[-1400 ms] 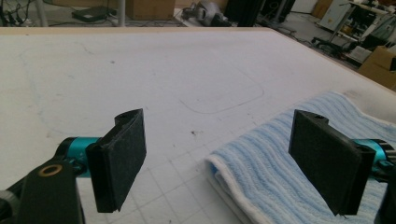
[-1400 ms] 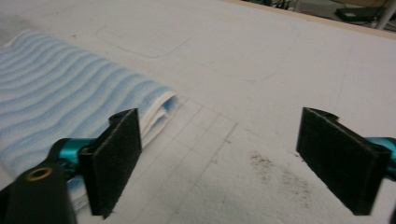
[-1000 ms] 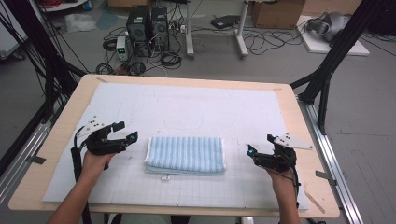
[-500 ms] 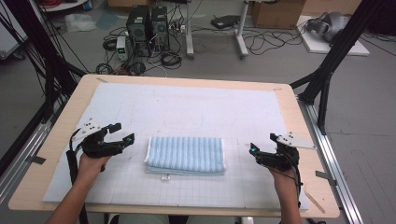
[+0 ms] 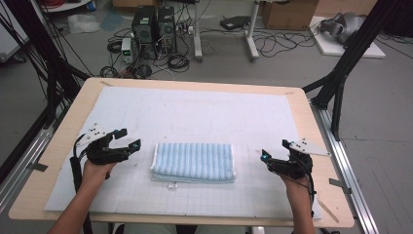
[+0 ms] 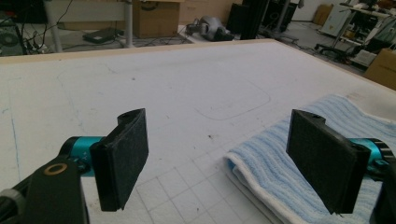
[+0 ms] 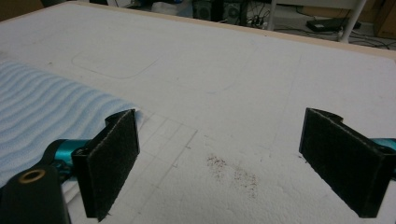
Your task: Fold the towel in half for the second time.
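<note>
My left gripper point(image 5: 127, 139) hovers near the table's point(image 5: 73, 109) left edge, jaws wide, just off the folded striped towel's point(image 5: 194, 161) left end. Towel lies flat on the white mat point(image 5: 204, 112), toward the front edge, looks fully folded. Right gripper point(image 5: 267, 160) near the right edge, jaws wide too, empty. Both stand apart so nothing snags the fold.

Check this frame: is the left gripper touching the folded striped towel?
Apart. In the high view, bare white mat separates the left gripper from the towel. In the left gripper view its jaws stand wide open, nothing between them.
</note>
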`<state>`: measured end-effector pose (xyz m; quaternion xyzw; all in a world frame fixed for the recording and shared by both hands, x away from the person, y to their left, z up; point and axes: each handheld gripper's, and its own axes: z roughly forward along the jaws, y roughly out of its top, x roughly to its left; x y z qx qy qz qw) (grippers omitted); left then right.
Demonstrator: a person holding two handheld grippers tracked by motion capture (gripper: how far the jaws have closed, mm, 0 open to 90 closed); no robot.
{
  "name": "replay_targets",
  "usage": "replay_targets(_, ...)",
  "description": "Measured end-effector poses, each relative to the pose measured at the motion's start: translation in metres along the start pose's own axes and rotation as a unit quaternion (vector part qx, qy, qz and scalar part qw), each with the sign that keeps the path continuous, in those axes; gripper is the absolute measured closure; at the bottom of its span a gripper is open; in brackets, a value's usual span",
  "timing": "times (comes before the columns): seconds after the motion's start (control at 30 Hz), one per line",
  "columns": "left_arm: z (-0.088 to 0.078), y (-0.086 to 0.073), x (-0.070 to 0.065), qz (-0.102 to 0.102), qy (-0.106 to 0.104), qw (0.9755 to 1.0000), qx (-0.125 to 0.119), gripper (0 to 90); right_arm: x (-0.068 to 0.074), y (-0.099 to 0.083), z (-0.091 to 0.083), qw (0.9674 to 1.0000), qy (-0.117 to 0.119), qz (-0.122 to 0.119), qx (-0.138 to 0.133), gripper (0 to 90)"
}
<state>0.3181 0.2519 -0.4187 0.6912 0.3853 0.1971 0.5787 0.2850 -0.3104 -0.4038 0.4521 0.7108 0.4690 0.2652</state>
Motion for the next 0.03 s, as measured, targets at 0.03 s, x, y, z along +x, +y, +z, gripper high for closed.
replay_targets(0.03,0.0006,-0.0003,0.0004,0.0,-0.001,1.0,-0.001,21.3,-0.0003,-0.0002,0.0,1.0,0.0,0.001,0.001,11.3)
